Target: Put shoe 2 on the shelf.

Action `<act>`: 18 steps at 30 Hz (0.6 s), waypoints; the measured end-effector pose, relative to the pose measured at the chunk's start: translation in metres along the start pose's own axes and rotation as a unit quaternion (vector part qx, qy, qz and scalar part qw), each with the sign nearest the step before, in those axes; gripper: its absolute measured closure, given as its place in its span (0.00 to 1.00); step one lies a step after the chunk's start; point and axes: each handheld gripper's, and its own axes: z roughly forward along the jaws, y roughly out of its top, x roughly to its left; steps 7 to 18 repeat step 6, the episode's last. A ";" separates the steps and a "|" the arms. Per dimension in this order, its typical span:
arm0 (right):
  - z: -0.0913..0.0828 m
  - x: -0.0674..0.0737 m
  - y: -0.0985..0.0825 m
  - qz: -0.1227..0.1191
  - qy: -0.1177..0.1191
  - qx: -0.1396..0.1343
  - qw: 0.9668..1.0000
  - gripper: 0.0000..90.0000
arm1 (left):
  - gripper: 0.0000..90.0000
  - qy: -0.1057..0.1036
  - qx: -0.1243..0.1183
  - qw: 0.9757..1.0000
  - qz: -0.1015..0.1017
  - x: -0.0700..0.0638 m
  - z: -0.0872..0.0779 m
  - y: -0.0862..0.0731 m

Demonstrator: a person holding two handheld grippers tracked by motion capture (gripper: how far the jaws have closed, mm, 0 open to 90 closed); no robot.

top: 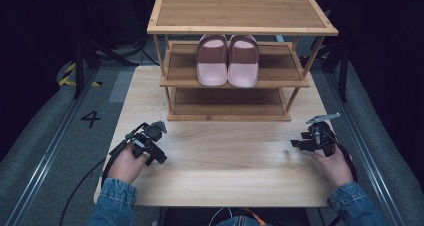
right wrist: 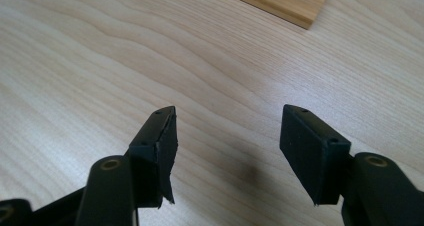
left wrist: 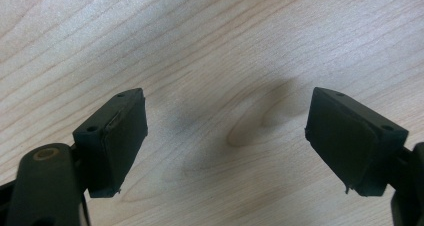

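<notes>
Your left gripper (top: 159, 156) and right gripper (top: 295, 144) rest low over the table (top: 225, 156), both with jaws apart and nothing between them. The pink slippers (top: 228, 60) sit on the rack's (top: 240, 23) middle shelf, seemingly side by side and touching.

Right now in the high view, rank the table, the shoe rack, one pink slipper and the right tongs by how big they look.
1. Table
2. Shoe rack, though it stands farther from the camera
3. Left pink slipper; its partner looks alike
4. Right tongs, open and empty
</notes>
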 end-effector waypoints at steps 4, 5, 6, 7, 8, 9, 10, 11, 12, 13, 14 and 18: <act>0.004 -0.005 -0.002 0.016 0.006 0.002 1.000 0.46 | 0.19 -0.004 -0.002 1.000 0.000 0.001 0.000 0.000; 0.005 -0.005 -0.002 0.019 0.005 0.005 1.000 0.46 | 0.19 -0.003 -0.002 1.000 0.000 0.001 0.000 0.000; 0.005 -0.005 -0.002 0.016 0.003 0.005 1.000 0.46 | 0.19 -0.003 -0.002 1.000 -0.001 0.001 0.000 -0.001; 0.005 -0.005 -0.002 0.016 0.003 0.005 1.000 0.46 | 0.19 -0.003 -0.002 1.000 -0.001 0.001 0.000 -0.001; 0.005 -0.005 -0.002 0.016 0.003 0.005 1.000 0.46 | 0.19 -0.003 -0.002 1.000 -0.001 0.001 0.000 -0.001; 0.005 -0.005 -0.002 0.016 0.003 0.005 1.000 0.46 | 0.19 -0.003 -0.002 1.000 -0.001 0.001 0.000 -0.001; 0.005 -0.005 -0.002 0.016 0.003 0.005 1.000 0.46 | 0.19 -0.003 -0.002 1.000 -0.001 0.001 0.000 -0.001; 0.005 -0.005 -0.002 0.016 0.003 0.005 1.000 0.46 | 0.19 -0.003 -0.002 1.000 -0.001 0.001 0.000 -0.001; 0.005 -0.005 -0.002 0.016 0.003 0.005 1.000 0.46 | 0.19 -0.003 -0.002 1.000 -0.001 0.001 0.000 -0.001; 0.005 -0.005 -0.002 0.016 0.003 0.005 1.000 0.46 | 0.19 -0.003 -0.002 1.000 -0.001 0.001 0.000 -0.001; 0.005 -0.005 -0.002 0.016 0.003 0.005 1.000 0.46 | 0.19 -0.003 -0.002 1.000 -0.001 0.001 0.000 -0.001; 0.005 -0.005 -0.002 0.016 0.003 0.005 1.000 0.46 | 0.19 -0.003 -0.002 1.000 -0.001 0.001 0.000 -0.001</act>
